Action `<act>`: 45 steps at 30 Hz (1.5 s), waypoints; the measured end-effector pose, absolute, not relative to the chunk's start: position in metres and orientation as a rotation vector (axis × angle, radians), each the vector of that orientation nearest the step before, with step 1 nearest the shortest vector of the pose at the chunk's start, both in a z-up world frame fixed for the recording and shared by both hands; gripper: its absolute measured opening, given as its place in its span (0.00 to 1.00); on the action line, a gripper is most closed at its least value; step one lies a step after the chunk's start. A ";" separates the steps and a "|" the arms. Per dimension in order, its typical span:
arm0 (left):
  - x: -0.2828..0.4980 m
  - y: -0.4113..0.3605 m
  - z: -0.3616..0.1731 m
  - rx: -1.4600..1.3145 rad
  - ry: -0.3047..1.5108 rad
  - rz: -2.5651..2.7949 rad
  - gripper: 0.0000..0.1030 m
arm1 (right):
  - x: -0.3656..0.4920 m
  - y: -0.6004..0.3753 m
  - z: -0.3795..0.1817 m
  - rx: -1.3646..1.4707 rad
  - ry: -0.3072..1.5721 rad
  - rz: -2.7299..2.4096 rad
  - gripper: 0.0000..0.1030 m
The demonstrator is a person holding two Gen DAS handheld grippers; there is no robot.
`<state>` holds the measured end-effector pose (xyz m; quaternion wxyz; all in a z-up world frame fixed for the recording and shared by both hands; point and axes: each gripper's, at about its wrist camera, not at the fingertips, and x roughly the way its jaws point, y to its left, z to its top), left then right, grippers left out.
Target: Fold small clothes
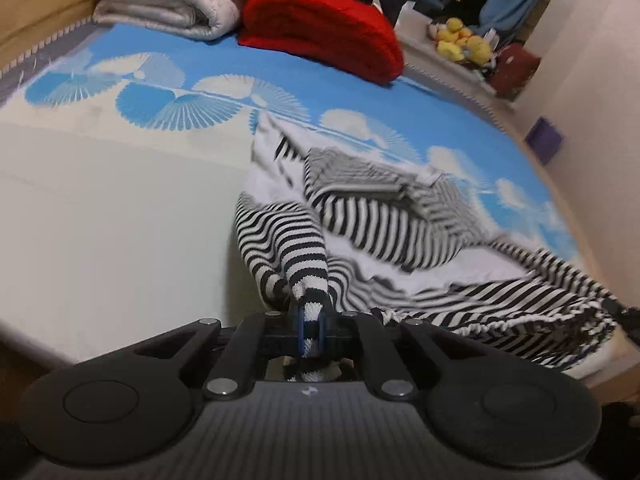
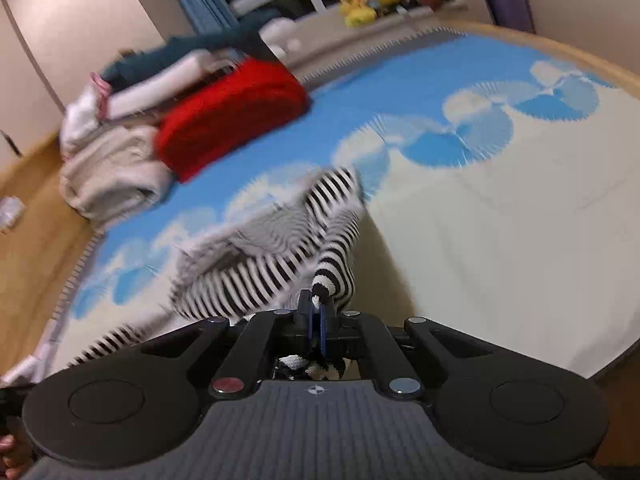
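A soft, light, limp striped garment [image 1: 372, 216], likely to sag and slide, is held by two bunched corners, one clenched in the left gripper [image 1: 310, 326], one in the right gripper [image 2: 316, 320], its remainder draped on the bed [image 1: 100, 200] near the front edge.

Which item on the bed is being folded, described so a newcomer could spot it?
On the blue-and-white bedspread, look near its front edge, away from the folded red blanket and cream quilt. The striped garment is the only black-and-white item, pinched by both grippers.
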<state>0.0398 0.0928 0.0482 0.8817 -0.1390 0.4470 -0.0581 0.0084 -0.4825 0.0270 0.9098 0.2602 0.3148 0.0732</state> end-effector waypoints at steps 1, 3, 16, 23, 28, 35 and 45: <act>0.030 0.096 0.059 -0.318 0.931 -0.138 0.06 | -0.004 -0.488 0.039 0.540 0.617 0.163 0.02; 0.016 0.098 0.078 -0.344 0.904 -0.164 0.06 | -0.023 -0.498 0.058 0.547 0.560 0.184 0.02; 0.154 0.114 0.023 -0.472 1.040 -0.097 0.06 | 0.091 -0.500 0.022 0.550 0.656 0.107 0.02; 0.270 0.124 -0.040 -0.578 1.064 -0.058 0.13 | 0.215 -0.484 -0.026 0.528 0.736 0.033 0.02; 0.291 0.155 -0.057 -0.852 1.027 -0.007 0.48 | 0.256 -0.485 -0.076 0.538 0.784 0.005 0.06; 0.295 0.127 -0.034 -0.503 0.998 -0.192 0.59 | 0.248 -0.505 -0.060 0.519 0.620 -0.021 0.33; 0.278 0.070 -0.064 0.030 1.038 -0.204 0.67 | 0.245 -0.444 -0.085 0.069 0.808 0.280 0.47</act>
